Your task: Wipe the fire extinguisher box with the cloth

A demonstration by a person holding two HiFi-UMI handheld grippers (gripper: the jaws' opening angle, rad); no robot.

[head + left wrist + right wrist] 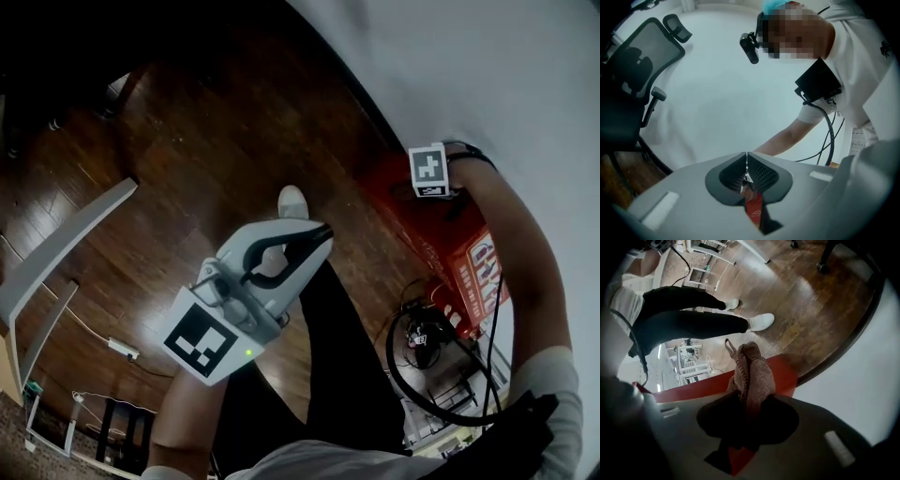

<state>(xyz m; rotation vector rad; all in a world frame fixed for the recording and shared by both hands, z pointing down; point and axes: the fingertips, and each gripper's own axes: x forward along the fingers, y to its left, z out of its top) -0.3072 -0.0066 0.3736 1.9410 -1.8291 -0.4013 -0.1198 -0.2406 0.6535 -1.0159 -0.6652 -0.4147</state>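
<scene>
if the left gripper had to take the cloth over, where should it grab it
Probably the bunched loose end of the cloth that sticks out past the right gripper, whose jaws are shut on its lower part. The left gripper would best come from the tip side, jaws across the fold: that end is free and gathered narrow.

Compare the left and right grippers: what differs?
Left gripper has jaws shut on nothing; right gripper is shut on the brown cloth. Left gripper hangs over the wood floor, away from the red box; right gripper is at the box, by the white wall. Shared: both are shut.
</scene>
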